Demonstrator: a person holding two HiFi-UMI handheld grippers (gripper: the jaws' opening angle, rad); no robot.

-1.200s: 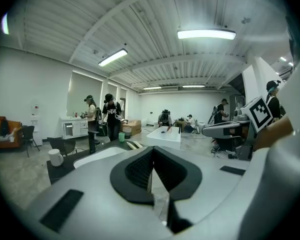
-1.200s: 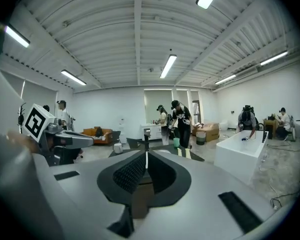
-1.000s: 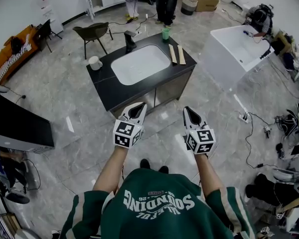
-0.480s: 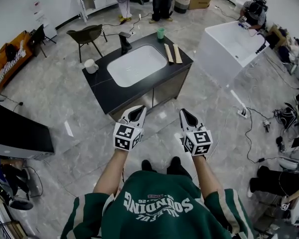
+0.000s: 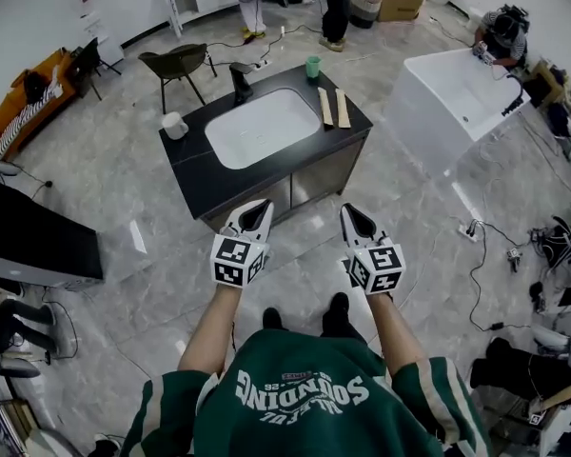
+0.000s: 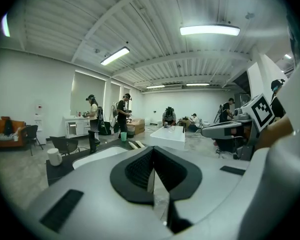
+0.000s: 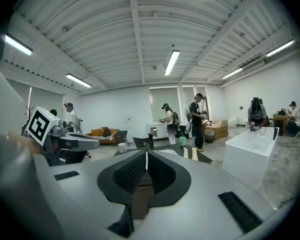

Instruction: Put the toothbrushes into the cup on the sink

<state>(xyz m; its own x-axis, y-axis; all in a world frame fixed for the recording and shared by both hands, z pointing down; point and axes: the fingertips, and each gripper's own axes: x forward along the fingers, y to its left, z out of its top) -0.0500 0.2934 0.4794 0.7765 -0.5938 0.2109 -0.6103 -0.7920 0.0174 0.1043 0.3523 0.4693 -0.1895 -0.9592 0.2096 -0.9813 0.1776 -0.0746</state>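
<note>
left gripper (image 5: 258, 213) and right gripper (image 5: 354, 216) hovered short of the sink worktop (image 5: 195, 155), jaws clenched, empty. two toothbrushes (image 5: 325, 106) lay by its right edge; green cup (image 5: 312, 66) stood at the far right corner.

Left gripper (image 6: 153, 150), jaws together, sink (image 6: 92, 156) and green cup (image 6: 123, 136) beyond.

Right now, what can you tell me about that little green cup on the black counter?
The green cup is small, plain and looks like plastic. It stands upright at the far edge of the black counter, beyond the white basin and to the right of the dark tap. Two pale toothbrushes lie nearer the camera, apart from it. Only the counter touches it; its inside cannot be seen.
</note>
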